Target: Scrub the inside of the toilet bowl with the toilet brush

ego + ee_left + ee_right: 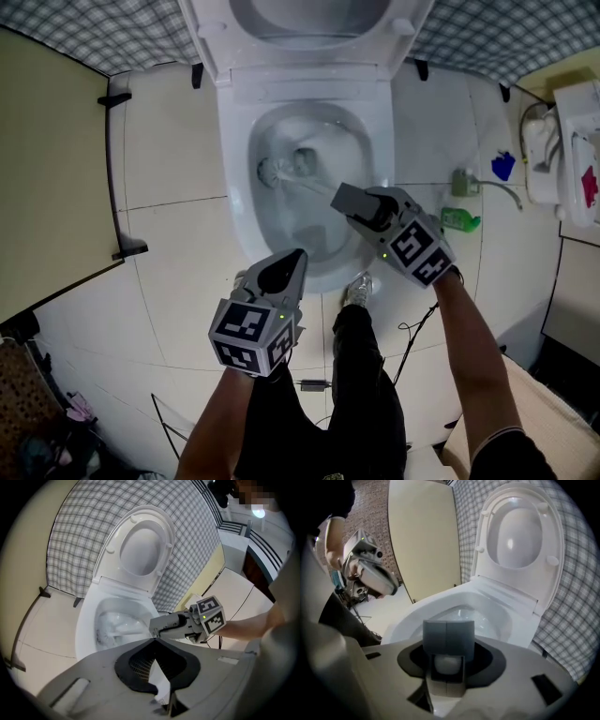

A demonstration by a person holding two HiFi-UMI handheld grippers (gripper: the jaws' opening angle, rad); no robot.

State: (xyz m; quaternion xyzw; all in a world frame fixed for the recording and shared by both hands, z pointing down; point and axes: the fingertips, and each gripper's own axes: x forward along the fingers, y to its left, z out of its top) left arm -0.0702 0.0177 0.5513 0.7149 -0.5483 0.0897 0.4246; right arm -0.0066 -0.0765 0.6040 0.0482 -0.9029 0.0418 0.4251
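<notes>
White floor tiles point(178, 281), checked wall point(94, 33), right hand-held gripper point(345, 199) clamped on toilet brush point(302, 184), left hand-held gripper point(298, 255) closed.

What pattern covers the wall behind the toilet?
A grey-and-white checked wall; the left gripper view shows it best.

You have one toilet point(234, 187) in front of you, one brush point(274, 172), two grippers, the left gripper point(299, 254) and the right gripper point(339, 199), and one green bottle point(460, 219).

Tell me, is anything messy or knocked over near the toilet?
A green bottle seems to lie on its side on the floor, right of the toilet. Nothing else looks spilled or broken.
</notes>
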